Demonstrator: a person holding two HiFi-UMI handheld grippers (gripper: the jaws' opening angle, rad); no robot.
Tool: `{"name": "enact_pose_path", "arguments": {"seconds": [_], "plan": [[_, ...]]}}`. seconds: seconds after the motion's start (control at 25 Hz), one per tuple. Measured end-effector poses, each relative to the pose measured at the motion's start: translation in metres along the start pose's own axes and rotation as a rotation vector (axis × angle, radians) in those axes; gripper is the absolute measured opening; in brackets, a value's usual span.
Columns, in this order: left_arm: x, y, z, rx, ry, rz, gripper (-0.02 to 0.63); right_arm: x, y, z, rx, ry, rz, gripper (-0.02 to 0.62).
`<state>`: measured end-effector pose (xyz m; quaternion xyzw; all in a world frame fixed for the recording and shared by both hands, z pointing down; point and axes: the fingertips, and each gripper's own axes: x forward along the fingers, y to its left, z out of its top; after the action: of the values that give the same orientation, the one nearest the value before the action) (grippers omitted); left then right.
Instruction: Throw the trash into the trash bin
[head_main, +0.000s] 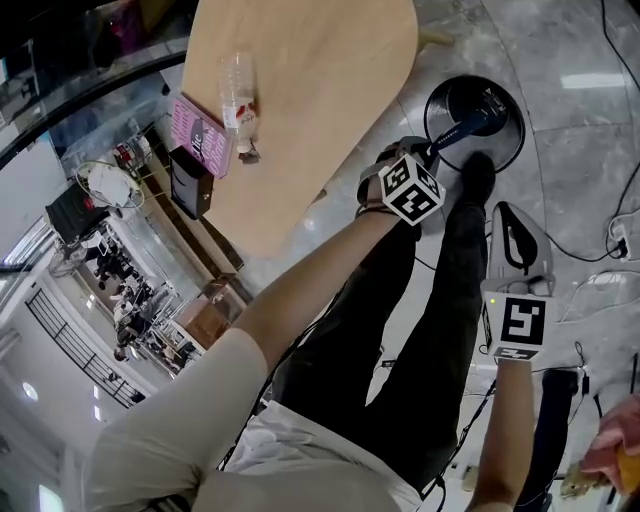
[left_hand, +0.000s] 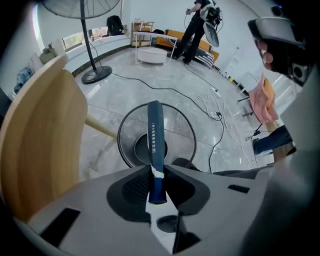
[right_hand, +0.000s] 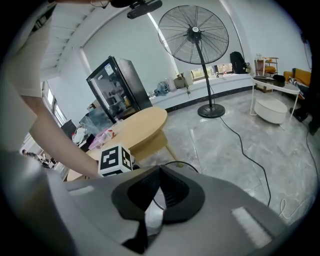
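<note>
Barely apart, left gripper (left_hand: 156, 171) jaws on blue wrapper (left_hand: 155, 135) over bin (left_hand: 184, 134)

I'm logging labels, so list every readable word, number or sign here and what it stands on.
Blue wrapper in the left gripper: a column of white characters, too small to read.
Pink pack on the table: print, too blurred to read.
Bottle label: too blurred to read.
Nothing can be quoted.

trash: 1 slim dark-blue stick packet (left_hand: 154, 145), white print, torn pale patch, lower end pinched in left gripper (left_hand: 159, 172), hanging over bin mouth | bin: 1 round black wire-mesh trash bin (left_hand: 186, 141), upright on grey floor (left_hand: 165, 95)
</note>
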<state>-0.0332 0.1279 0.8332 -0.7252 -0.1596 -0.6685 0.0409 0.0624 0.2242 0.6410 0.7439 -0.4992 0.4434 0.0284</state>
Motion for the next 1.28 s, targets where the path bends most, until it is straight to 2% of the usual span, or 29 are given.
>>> {"name": "enact_pose_path", "arguments": {"seconds": [0.2,0.32,0.48,0.64,1.12,1.28], "plan": [[0.023,-0.003,-0.012,-0.03,0.025,-0.011,0.086,0.01,-0.002,-0.008,0.003,-0.006,0.005,0.011],[0.027,-0.003,-0.008,-0.055,0.003,-0.014,0.101,0.011,-0.005,-0.013,0.001,0.0,0.002,0.011],[0.023,-0.011,0.0,-0.109,-0.046,-0.056,0.239,0.007,-0.004,-0.016,-0.001,0.004,-0.004,0.011],[0.018,-0.019,0.007,-0.112,-0.075,-0.1,0.302,0.005,-0.005,-0.014,-0.009,0.003,-0.006,0.011],[-0.044,-0.009,0.021,-0.145,-0.186,-0.107,0.309,-0.002,0.02,0.011,-0.079,0.023,0.004,0.011],[-0.078,-0.008,0.024,-0.169,-0.229,-0.115,0.308,-0.009,0.04,0.035,-0.105,0.008,0.016,0.011]]}}
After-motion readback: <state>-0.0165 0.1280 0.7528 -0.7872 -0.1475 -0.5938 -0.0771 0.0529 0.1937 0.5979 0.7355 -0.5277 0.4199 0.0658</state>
